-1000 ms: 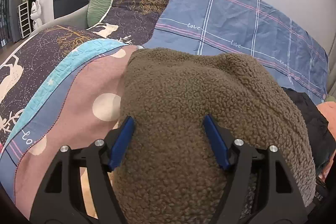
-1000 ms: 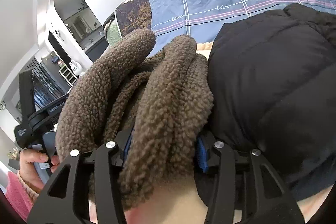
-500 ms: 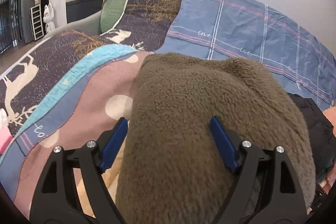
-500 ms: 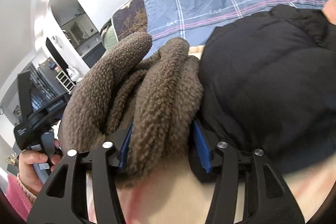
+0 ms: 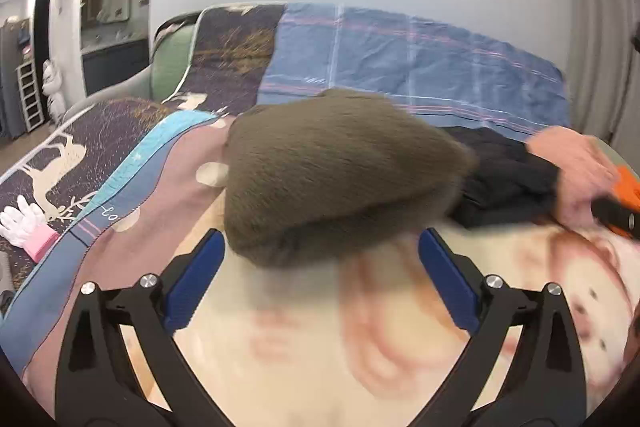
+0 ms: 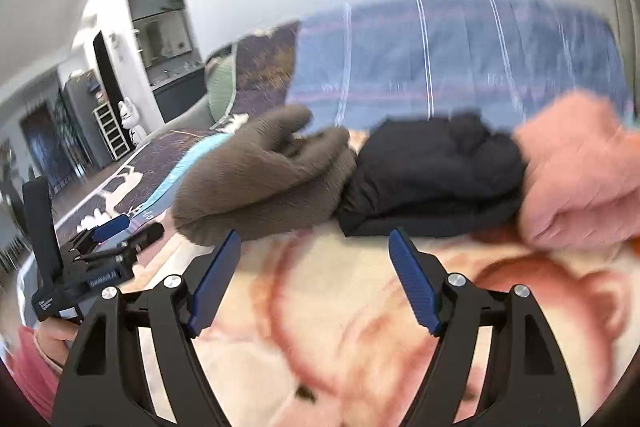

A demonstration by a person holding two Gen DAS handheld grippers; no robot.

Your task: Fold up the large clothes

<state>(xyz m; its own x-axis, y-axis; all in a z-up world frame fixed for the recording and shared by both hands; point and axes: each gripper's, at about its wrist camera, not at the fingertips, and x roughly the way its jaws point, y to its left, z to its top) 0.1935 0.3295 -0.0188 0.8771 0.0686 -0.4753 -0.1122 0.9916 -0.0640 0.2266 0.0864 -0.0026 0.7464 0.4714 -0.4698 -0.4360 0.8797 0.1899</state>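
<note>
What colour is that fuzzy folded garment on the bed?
Olive-brown fleece, clearest in the left wrist view.

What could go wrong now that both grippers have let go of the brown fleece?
The folded brown fleece looks loosely bunched, with a flap sticking up, so it may spring open. It also presses against the black jacket; regrasping with the open right hand-held gripper could snag both garments.

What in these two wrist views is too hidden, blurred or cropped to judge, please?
- Brown fleece: motion blur in both views hides its fold edges.
- Black garment: its right end lies behind the pink garment in the right wrist view.
- White gloves: cut off by the left wrist view's edge.
</note>
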